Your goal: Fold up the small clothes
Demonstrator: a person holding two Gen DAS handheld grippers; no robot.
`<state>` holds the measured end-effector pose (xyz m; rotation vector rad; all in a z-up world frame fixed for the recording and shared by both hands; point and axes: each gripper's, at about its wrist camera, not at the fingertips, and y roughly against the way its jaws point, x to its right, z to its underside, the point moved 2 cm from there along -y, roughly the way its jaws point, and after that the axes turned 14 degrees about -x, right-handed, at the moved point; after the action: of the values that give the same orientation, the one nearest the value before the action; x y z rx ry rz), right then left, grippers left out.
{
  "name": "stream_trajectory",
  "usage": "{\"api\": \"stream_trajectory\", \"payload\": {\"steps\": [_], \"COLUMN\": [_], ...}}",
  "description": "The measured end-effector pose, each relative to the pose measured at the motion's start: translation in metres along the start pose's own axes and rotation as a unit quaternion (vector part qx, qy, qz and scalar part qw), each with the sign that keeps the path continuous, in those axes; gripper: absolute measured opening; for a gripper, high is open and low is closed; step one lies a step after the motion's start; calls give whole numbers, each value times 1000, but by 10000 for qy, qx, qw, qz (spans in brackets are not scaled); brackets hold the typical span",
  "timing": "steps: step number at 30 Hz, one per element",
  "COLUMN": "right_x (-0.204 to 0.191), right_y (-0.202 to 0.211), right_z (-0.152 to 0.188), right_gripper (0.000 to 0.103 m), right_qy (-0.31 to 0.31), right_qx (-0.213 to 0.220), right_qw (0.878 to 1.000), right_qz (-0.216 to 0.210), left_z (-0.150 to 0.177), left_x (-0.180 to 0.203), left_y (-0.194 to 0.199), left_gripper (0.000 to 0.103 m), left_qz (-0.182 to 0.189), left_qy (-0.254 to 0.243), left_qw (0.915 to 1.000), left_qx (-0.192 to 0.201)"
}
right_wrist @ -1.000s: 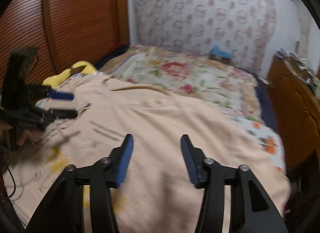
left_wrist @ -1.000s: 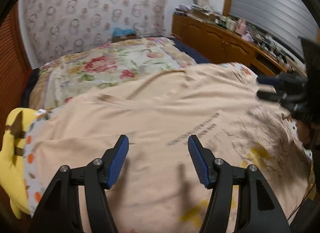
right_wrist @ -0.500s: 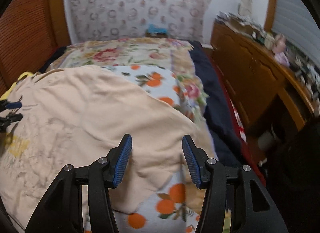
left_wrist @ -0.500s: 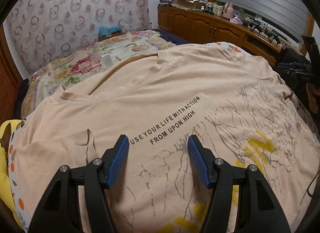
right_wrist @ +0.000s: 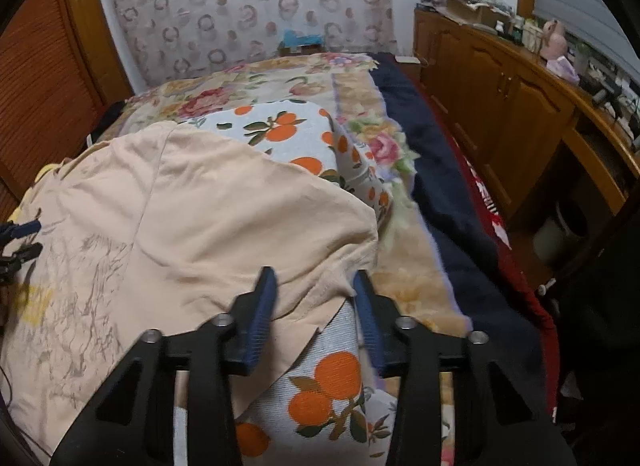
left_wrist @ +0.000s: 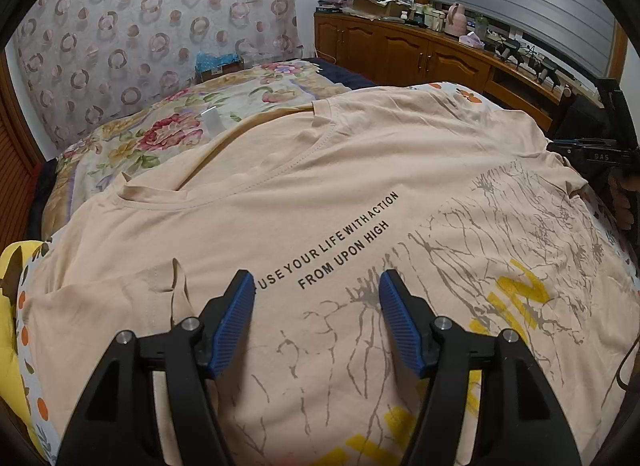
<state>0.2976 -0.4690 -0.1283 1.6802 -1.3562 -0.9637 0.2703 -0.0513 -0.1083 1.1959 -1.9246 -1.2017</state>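
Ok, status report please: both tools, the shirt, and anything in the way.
Left tool open, above the printed chest. Right tool open, straddling the sleeve hem. Peach printed cotton T-shirt spread flat, unfolded. Nothing lying on it.

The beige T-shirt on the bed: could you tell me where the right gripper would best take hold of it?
Probably at the sleeve hem of the T-shirt, coming in low from the shirt's outer side. That edge is a thin loose flap lying on the orange-print blanket, right between the open fingers of the right gripper, so a finger could slide under it.
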Motion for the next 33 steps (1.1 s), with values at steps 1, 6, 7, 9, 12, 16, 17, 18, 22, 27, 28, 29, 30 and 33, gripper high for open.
{"api": "stream_trajectory", "payload": {"steps": [1, 6, 7, 9, 12, 16, 17, 18, 22, 27, 28, 29, 30, 33], "right_x": [-3, -19, -21, -24, -31, -53, -61, -70, -112, -167, -181, -192, -199, -218], "right_y": [1, 3, 5, 12, 25, 42, 45, 49, 59, 60, 58, 55, 51, 38], "right_z": [0, 1, 1, 1, -4, -14, -16, -17, -24, -28, -29, -31, -32, -34], "right_gripper": [26, 3, 2, 2, 1, 1, 1, 1, 1, 1, 1, 1, 1, 9], "right_qy": [69, 529, 552, 572, 607, 787, 864, 952, 1290, 1728, 1826, 1897, 1946, 2067], "right_qx": [19, 86, 124, 250, 454, 660, 700, 734, 836, 814, 766, 717, 681, 465], "right_qw": [9999, 9954, 9950, 9947, 9942, 9932, 9926, 9918, 9881, 9799, 9775, 9758, 9747, 9721], "right_qz": [148, 789, 823, 820, 758, 555, 493, 425, 22, -574, -733, -820, -859, -1007], "left_z": [0, 0, 0, 0, 1, 5, 6, 7, 11, 15, 16, 17, 18, 22], "left_x": [0, 0, -1, -2, -7, -10, -11, -11, -17, -34, -38, -40, -44, -51], "left_y": [0, 0, 0, 1, 6, 15, 17, 19, 31, 43, 44, 44, 45, 50], "left_gripper": [65, 65, 65, 65, 65, 65, 65, 65, 65, 65, 65, 65, 65, 65], "left_qz": [-4, -10, 5, 0, -23, 25, 14, 5, -9, -19, -14, -11, -4, -6], "left_qy": [-8, -15, -8, 11, 97, 154, 150, 154, 211, 409, 464, 502, 548, 640], "left_qw": [10000, 10000, 10000, 10000, 9999, 9993, 9993, 9991, 9981, 9962, 9959, 9956, 9952, 9940], "left_qx": [-1, 5, 9, 20, 138, 325, 355, 388, 586, 762, 779, 789, 810, 888]}}
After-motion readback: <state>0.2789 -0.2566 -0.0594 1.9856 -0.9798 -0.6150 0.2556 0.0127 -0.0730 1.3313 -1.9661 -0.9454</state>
